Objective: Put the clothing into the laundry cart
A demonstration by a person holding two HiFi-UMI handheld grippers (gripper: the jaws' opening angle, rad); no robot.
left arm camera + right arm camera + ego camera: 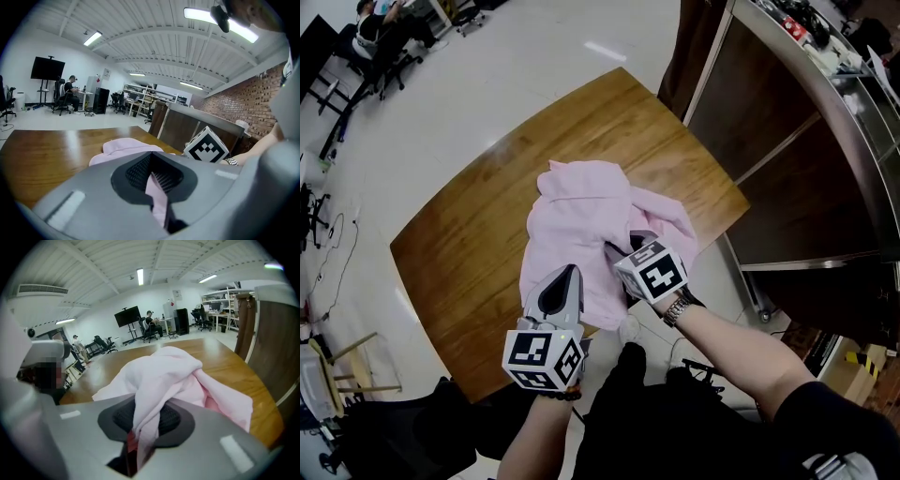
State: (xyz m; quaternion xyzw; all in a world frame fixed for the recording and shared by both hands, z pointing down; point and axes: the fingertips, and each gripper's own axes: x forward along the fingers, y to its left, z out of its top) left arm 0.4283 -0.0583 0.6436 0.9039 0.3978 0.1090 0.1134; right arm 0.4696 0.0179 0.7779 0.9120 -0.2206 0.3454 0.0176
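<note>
A pale pink garment [581, 225] lies crumpled on the wooden table [469, 234], near its front edge. My left gripper [565, 275] is shut on the garment's near hem; a thin fold of pink cloth [157, 194] runs between its pads. My right gripper [617, 255] is shut on a bunched fold of the same garment [154, 380] at its right side, and the cloth rises out of the jaws. Both grippers sit side by side at the table's near edge. The laundry cart is not in view.
A dark wooden cabinet with a metal top [806, 122] stands to the right of the table. Black bags and gear [403, 431] lie on the floor at my feet. A person sits at a desk [370, 28] far off at the left.
</note>
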